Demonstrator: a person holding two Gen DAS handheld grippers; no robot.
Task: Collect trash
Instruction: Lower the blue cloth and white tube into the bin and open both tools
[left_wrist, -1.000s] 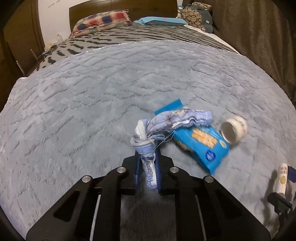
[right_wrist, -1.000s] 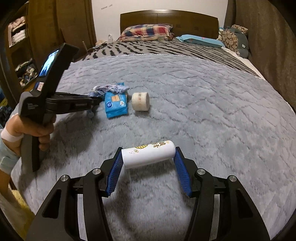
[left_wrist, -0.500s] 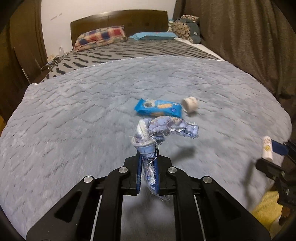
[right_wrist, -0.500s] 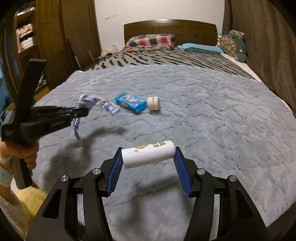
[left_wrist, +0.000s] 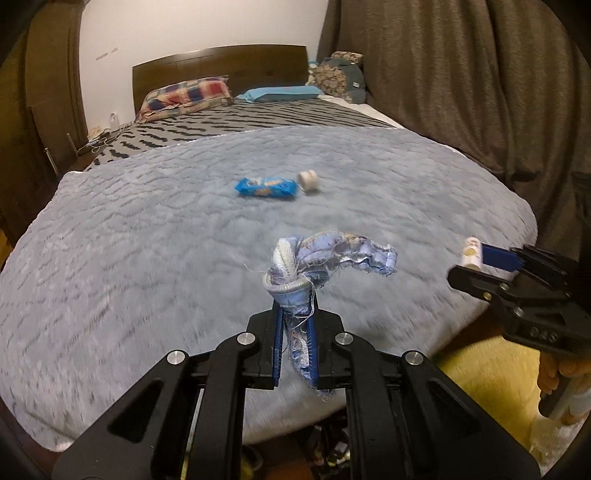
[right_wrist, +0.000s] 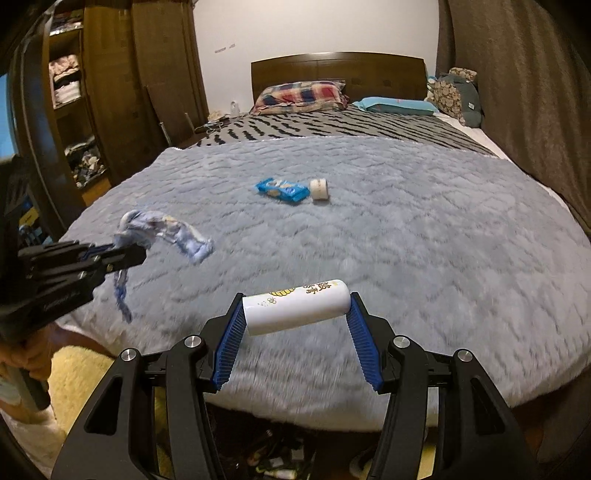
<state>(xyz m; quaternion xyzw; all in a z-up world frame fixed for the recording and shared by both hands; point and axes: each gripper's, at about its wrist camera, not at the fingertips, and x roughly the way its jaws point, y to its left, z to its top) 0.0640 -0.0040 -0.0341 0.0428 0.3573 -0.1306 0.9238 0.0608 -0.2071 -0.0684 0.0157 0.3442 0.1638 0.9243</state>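
A rag (left_wrist: 325, 258) is pinched by the left gripper (left_wrist: 295, 343), a bottle (right_wrist: 297, 306) by the right gripper (right_wrist: 295, 332); carrying is underway, and a bin must be found next.

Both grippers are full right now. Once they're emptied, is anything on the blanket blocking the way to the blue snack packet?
Nothing visible does. The blue snack packet lies out on the grey blanket, with bare blanket between it and the near edge. Only the small white roll sits close by its right end, not in front of it.

White bottle (right_wrist: 295, 308) between right gripper (right_wrist: 295, 345) pads, seemingly clamped.
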